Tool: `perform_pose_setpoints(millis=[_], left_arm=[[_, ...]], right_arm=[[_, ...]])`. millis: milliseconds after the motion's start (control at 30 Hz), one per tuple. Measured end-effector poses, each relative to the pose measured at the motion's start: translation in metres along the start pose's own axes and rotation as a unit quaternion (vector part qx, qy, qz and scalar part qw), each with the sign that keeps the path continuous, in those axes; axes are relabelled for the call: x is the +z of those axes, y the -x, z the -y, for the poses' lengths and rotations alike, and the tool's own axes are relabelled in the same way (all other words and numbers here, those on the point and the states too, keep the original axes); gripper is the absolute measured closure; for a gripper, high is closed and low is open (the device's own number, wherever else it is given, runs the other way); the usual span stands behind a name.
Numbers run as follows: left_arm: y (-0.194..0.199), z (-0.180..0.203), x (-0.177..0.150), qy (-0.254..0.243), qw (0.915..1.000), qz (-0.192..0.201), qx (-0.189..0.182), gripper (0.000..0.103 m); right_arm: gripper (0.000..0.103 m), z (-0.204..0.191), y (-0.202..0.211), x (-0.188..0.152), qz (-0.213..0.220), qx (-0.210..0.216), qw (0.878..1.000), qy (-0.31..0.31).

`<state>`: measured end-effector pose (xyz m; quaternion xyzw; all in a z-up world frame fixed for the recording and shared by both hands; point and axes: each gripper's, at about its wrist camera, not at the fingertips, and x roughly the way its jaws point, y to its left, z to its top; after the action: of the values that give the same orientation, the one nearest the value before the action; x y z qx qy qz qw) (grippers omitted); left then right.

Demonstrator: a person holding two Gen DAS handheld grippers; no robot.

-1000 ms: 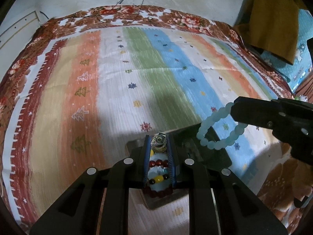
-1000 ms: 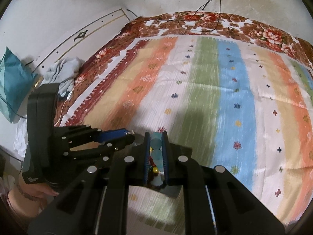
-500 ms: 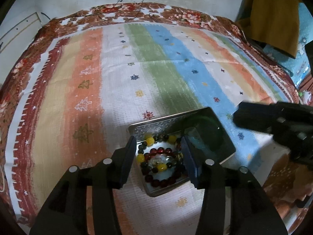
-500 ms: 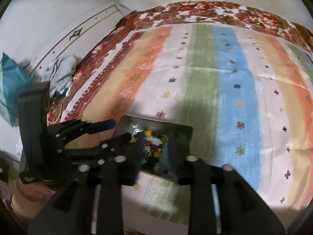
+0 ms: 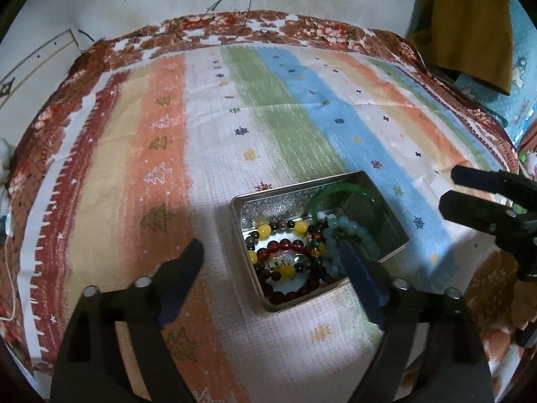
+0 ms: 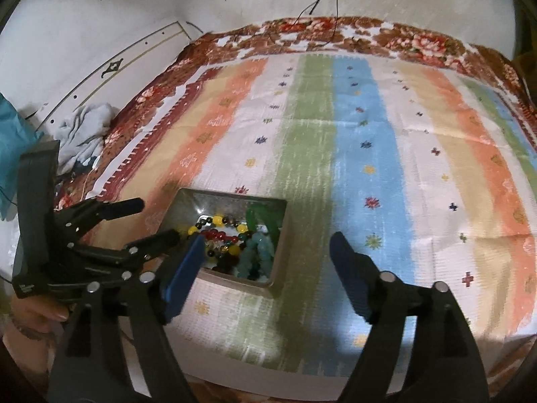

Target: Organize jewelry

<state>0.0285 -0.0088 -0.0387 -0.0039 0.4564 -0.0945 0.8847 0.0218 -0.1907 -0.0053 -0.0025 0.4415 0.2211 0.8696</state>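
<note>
Both bracelets have dropped into the metal tin [image 5: 386, 198] on the striped bedspread [image 5: 208, 154], as the left gripper [image 5: 272, 255] and right gripper [image 6: 268, 245] jaws have just been opening, now apart and empty, so this deposit looks finished.

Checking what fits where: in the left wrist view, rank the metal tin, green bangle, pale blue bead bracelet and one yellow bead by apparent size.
1. metal tin, it holds the rest.
2. green bangle and pale blue bead bracelet: similar loops, both partly hidden, so unranked.
3. yellow bead, clearly smallest.
</note>
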Motion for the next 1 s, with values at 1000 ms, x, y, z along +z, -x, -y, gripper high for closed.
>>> perform_pose_setpoints(millis=[1000], left_arm=[[0.018,0.002,-0.006,-0.009,0.9989,0.034,0.032,0.006]], right_arm=[[0.005,0.001,-0.001,-0.025,0.004,-0.016,1.000,0.009]])
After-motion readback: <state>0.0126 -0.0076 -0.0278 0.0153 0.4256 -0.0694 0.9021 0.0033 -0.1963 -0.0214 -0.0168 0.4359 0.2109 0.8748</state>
